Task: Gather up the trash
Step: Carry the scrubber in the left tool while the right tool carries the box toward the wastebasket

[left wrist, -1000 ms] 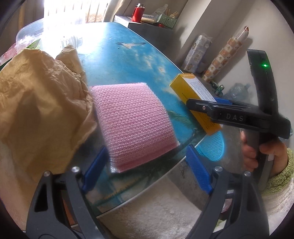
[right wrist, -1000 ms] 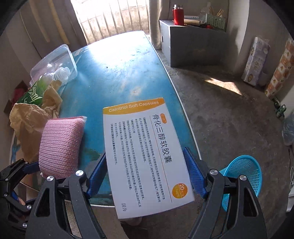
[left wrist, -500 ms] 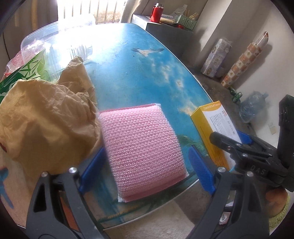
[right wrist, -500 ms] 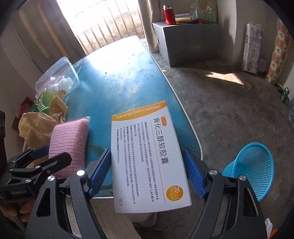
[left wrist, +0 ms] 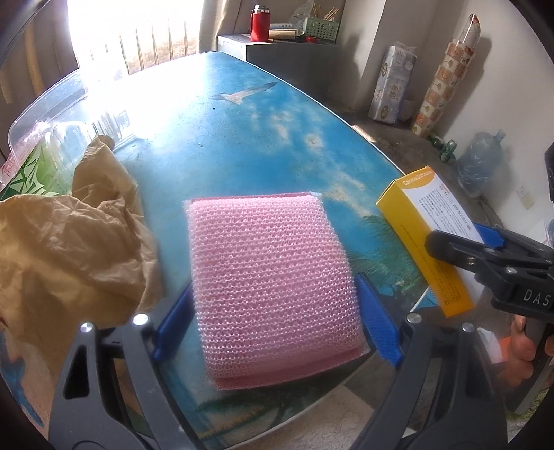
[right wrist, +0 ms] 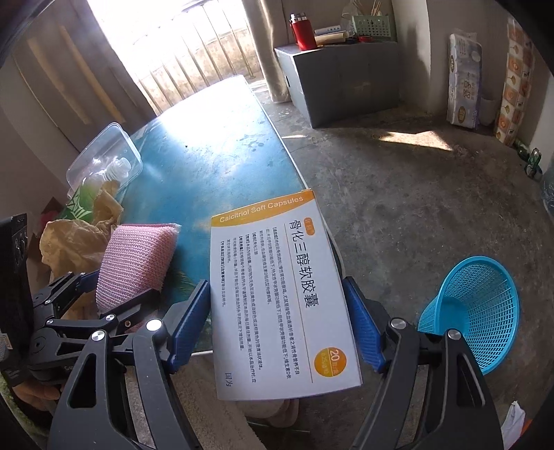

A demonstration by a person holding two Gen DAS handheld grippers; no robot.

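Gripping pink sponge point(left wrist: 273, 277) between left gripper point(left wrist: 273, 311) pads | right gripper point(right wrist: 277, 322) clamps medicine box point(right wrist: 277, 294) | blue basket point(right wrist: 474, 311) on floor, right of table point(right wrist: 214, 162)

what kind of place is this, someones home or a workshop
Most likely a plain room in a home: a printed blue table on a bare concrete floor, a pack of toilet rolls against the wall, and a red flask on a grey cabinet.

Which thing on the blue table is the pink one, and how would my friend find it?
Start at the blue table and go to its near edge. Between the crumpled brown paper and the yellow-and-white box sits the pink sponge. Only it is pink, soft-looking and netted.
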